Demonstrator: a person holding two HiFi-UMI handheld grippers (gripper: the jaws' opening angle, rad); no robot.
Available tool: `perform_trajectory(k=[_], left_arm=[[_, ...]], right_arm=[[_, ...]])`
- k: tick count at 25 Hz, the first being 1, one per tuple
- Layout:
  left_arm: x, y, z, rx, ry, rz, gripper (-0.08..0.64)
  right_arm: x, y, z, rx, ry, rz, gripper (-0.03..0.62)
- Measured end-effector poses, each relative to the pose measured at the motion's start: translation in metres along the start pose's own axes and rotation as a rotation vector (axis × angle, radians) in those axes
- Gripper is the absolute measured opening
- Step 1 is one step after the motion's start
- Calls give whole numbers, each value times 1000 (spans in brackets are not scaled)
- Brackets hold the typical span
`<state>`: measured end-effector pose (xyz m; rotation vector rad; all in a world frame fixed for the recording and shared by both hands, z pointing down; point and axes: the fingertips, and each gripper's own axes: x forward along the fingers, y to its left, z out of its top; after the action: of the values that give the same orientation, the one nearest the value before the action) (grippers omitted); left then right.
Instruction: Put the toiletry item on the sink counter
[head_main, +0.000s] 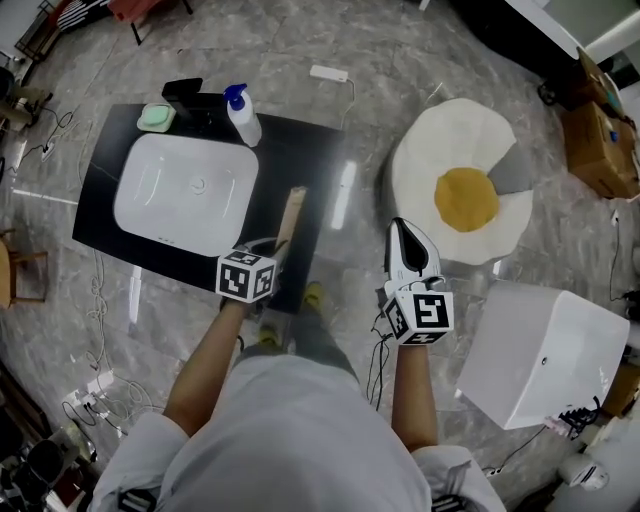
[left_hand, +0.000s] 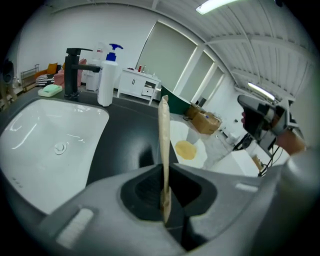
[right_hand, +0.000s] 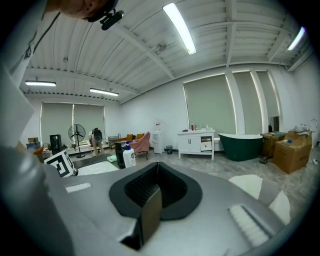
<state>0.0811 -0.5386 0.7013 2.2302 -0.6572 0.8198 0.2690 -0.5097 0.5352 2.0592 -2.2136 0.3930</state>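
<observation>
A thin, flat tan toiletry stick (head_main: 291, 216) is pinched edge-on in my left gripper (head_main: 279, 246), which is shut on its lower end. It juts forward over the right part of the black sink counter (head_main: 300, 160). The left gripper view shows the stick (left_hand: 163, 135) rising from between the jaws above the dark counter (left_hand: 125, 137), right of the white basin (left_hand: 45, 150). My right gripper (head_main: 406, 243) hovers over the floor right of the counter, with its jaws together and nothing between them. The right gripper (right_hand: 158, 167) points nearly level into the room.
A black faucet (head_main: 186, 96), a white pump bottle with a blue top (head_main: 243, 118) and a green soap (head_main: 156, 117) stand behind the basin (head_main: 186, 187). On the floor are an egg-shaped rug (head_main: 465, 185), a white box (head_main: 545, 350), a cardboard box (head_main: 600, 140) and cables.
</observation>
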Motion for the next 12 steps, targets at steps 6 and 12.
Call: perform_trajectory(k=[6, 12], left_arm=[[21, 12, -5, -25, 36, 55, 34], [26, 21, -8, -26, 43, 112, 41]], right_arm=[[12, -10, -4, 7, 4, 6, 3], [20, -19, -9, 29, 8, 11, 3]])
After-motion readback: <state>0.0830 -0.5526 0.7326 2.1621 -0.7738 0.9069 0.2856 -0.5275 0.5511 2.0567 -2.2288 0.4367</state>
